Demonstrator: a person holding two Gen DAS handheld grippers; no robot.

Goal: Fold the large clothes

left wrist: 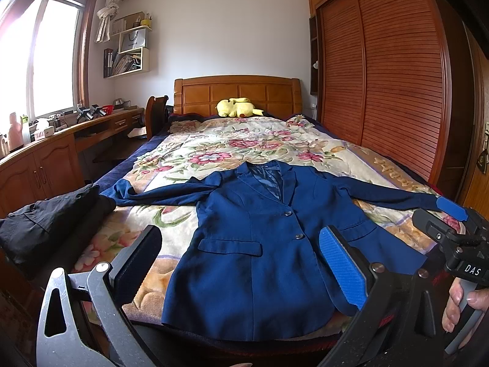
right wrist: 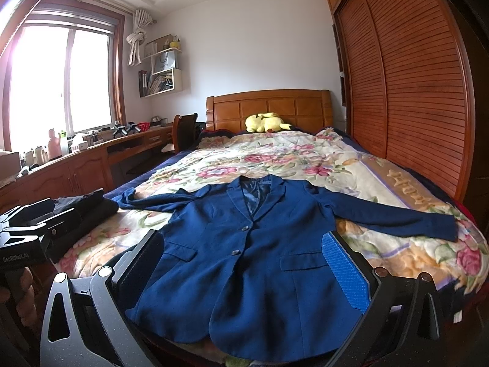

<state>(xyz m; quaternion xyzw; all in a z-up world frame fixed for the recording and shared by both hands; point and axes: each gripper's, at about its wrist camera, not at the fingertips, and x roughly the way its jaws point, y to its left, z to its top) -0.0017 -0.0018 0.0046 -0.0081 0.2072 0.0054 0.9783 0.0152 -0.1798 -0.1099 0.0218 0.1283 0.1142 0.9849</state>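
A navy blue blazer [left wrist: 253,244] lies flat, front up and buttoned, on the floral bedspread [left wrist: 214,146], both sleeves spread out sideways. It also shows in the right wrist view [right wrist: 253,263]. My left gripper [left wrist: 241,266] is open and empty, held above the blazer's lower hem. My right gripper [right wrist: 244,272] is open and empty, also above the lower front of the blazer. The right gripper also shows at the right edge of the left wrist view [left wrist: 449,217], near the blazer's right sleeve cuff. The left gripper body shows at the left edge of the right wrist view [right wrist: 33,232].
A folded black garment [left wrist: 52,217] lies at the bed's near left corner. A yellow plush toy [left wrist: 238,107] sits by the wooden headboard. A desk [left wrist: 61,140] with clutter runs along the left under the window. A slatted wardrobe [left wrist: 382,70] stands along the right.
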